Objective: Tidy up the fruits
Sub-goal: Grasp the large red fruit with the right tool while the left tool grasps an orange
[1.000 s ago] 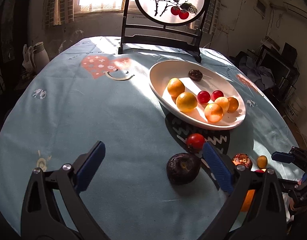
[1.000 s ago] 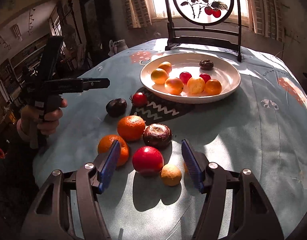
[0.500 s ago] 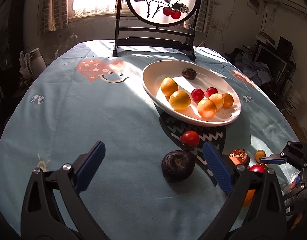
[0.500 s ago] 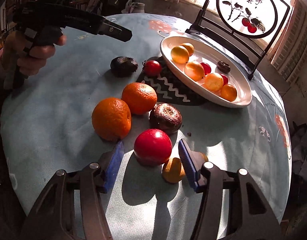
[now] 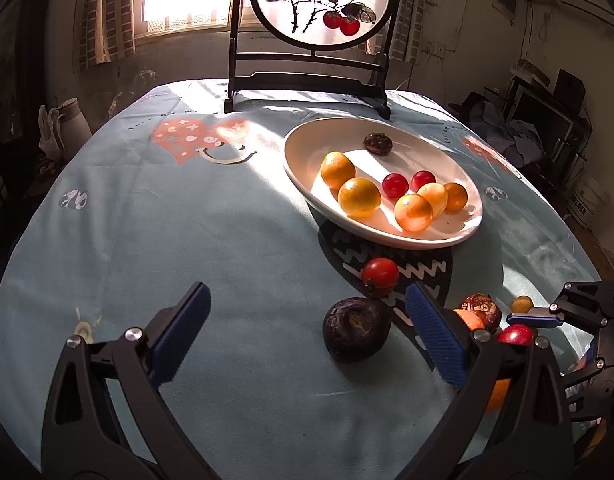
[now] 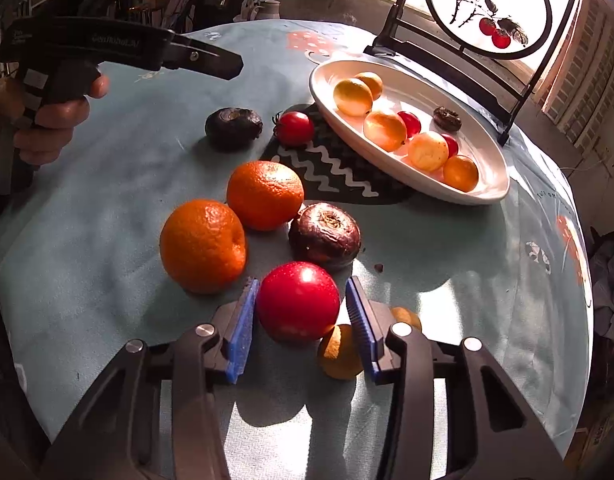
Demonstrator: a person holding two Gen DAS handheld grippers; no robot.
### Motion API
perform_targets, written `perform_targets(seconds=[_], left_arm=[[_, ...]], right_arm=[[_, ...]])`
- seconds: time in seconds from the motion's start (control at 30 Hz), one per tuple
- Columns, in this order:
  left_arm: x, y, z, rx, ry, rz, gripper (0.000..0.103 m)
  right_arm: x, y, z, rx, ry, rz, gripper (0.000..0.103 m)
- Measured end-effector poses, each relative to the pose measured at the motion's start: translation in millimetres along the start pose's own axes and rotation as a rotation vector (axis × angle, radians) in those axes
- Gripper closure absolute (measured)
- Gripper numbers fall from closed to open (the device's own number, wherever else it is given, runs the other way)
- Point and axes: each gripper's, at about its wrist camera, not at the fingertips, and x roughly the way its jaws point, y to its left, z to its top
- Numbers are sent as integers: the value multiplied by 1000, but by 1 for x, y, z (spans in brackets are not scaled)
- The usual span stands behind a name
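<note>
Right claw (image 6: 302,322): its blue pads are being held around a glossy round red fruit (image 6: 298,301), left pad touching, right pad just beside; full grip cannot be told.
Left claw (image 5: 305,334): being held spread wide above the blue-clothed surface (image 5: 147,240), a dark purple fruit (image 5: 357,328) between its pads.
White oval ceramic plate (image 6: 483,184): small orange and red fruits are being carried in it.
Writing: brush characters on the round painted screen (image 5: 323,0); unreadable.

The left wrist view looks from above the near edge of the counter (image 5: 187,220) across to the white plate (image 5: 307,136) and the round painted screen (image 5: 323,0) by the window. The right wrist view sits lower and closer, tilted, just over a red fruit (image 6: 298,300). Both take in the plate (image 6: 495,184), the screen (image 6: 487,8), a dark fruit (image 5: 357,328) (image 6: 233,127) and a small tomato (image 5: 381,274) (image 6: 294,128); each also catches the other's tongs.
</note>
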Motion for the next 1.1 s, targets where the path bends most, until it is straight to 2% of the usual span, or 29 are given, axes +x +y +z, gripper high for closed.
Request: perform_targets(seconds=[0.17,0.27,0.37,0.47,0.5,0.57,0.67,0.77,0.87,0.97,1.1], left_arm=[[0,-1,-1,3,1,0,3],[1,-2,-2,8,3,-4,3],[0,-6,-4,26,12,-32,3],[-5,-18,-10,74,34,-126,4],[-6,-23,-14,90,44,-172,4],[-10,-37,-22,126,62,-249,4],[-20,-63,-36,196,57,-311,5],[-26,-88,-53,267,56,-333,13],[-23,-107,-63,311,83,-326,24],[-15,-117,-69,330,116,-295,28],[-6,-120,-70,335,152,-256,40]], right_arm=[[-2,-2,-2,31,-9,7,63],[-10,-15,-6,121,-58,68,63],[-19,-47,-15,339,-159,171,64],[-22,-90,-33,642,-289,338,63],[-23,-100,-39,712,-323,367,63],[-28,-113,-45,789,-372,356,63],[-33,-122,-53,834,-406,348,64],[-33,-120,-53,830,-393,320,64],[-33,-117,-52,807,-383,321,64],[-35,-114,-51,774,-382,288,64],[-35,-113,-51,765,-384,292,63]])
